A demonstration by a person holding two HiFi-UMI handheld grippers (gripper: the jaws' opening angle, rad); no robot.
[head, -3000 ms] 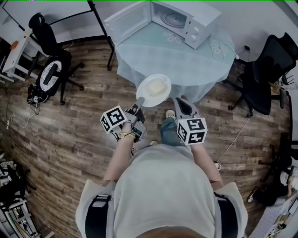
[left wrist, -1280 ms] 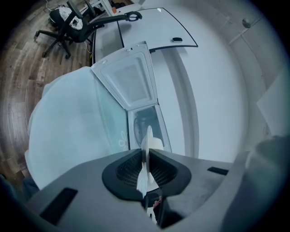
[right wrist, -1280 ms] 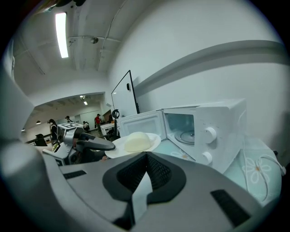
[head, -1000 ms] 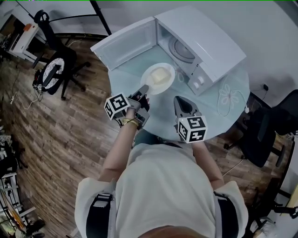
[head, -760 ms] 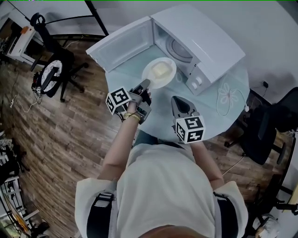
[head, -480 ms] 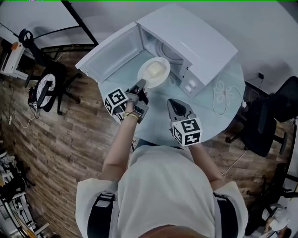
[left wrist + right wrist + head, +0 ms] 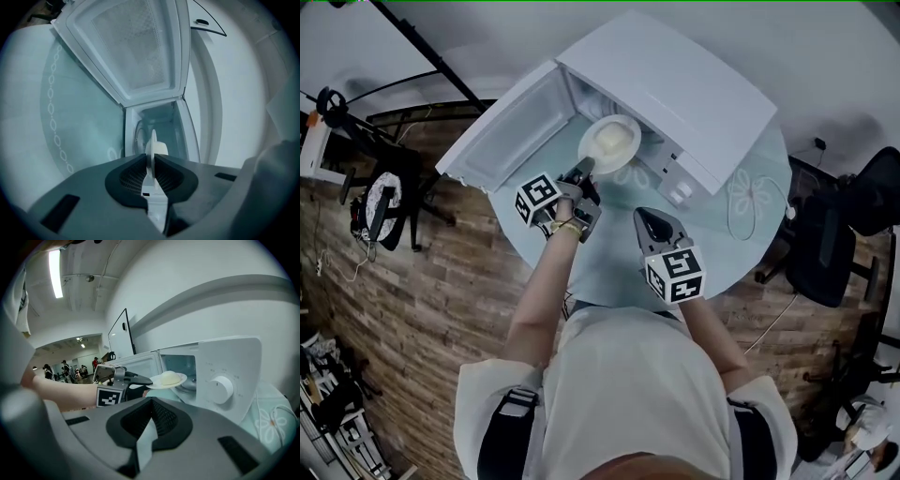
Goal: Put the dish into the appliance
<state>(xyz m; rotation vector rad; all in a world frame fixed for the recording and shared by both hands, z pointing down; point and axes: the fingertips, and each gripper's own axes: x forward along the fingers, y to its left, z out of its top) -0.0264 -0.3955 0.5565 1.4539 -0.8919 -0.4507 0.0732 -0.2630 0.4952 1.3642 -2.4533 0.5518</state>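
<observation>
Round worktop (image 7: 614, 267) at centre, pale teal cloth, flower print (image 7: 748, 192) right of centre. Wood-plank floor (image 7: 422, 319) lower left. Black office chair (image 7: 825, 234) at right edge, second chair (image 7: 380, 202) at left edge. Black pole (image 7: 422, 47) upper left. Right gripper view: ceiling strip light (image 7: 55, 273) upper left, distant people (image 7: 63, 369) at left.

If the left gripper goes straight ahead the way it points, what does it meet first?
Likely the open microwave: the plate it holds would enter the cavity toward the turntable; depth is unclear.

an open office or lab, i'd say: a swivel chair (image 7: 836, 239) at three o'clock, a whiteboard (image 7: 121, 333), a ceiling strip light (image 7: 55, 273), a microwave (image 7: 675, 89) on a round table (image 7: 609, 267).
</observation>
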